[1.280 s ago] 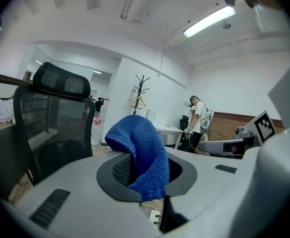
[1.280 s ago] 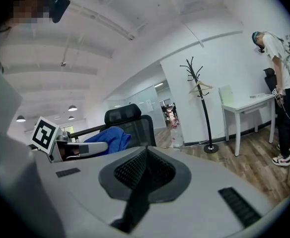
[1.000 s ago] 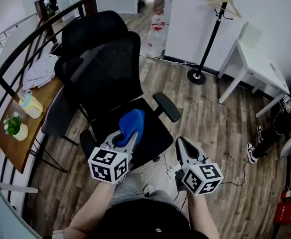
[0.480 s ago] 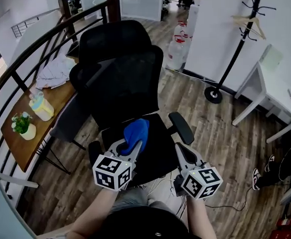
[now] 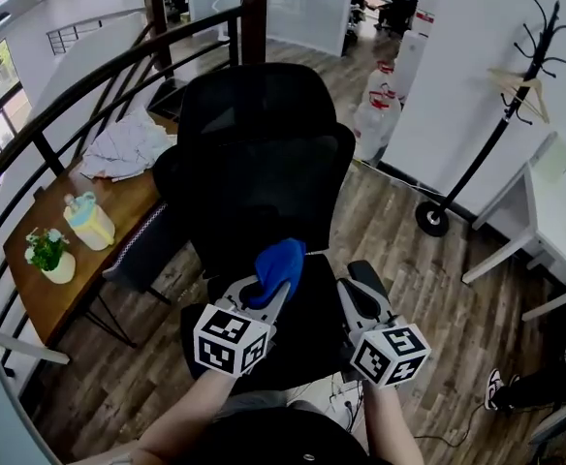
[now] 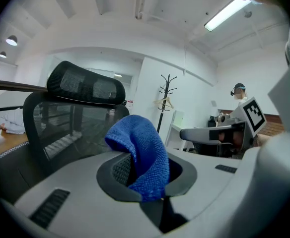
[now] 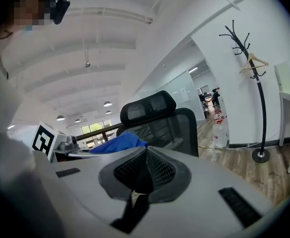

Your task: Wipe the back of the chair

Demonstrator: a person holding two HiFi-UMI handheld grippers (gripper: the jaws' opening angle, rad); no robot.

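- My left gripper (image 5: 267,294), frame centre: jaws clamped on the blue cloth (image 5: 281,263).
- My right gripper (image 5: 353,294): jaws pressed together, nothing between them.
- Chair back (image 5: 264,177): black mesh, directly above both grippers, apart from the cloth.
- Left: wooden worktop (image 5: 133,201) just beside the chair, railing (image 5: 99,74) behind.
- Right: open floor (image 5: 428,289), coat stand (image 5: 491,129) beyond.

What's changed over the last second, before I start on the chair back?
The left claw and right claw moved forward toward the chair, now nearer and centred. Nothing grasped or released: the blue cloth stays pinched in the left claw; the right stays shut, empty.
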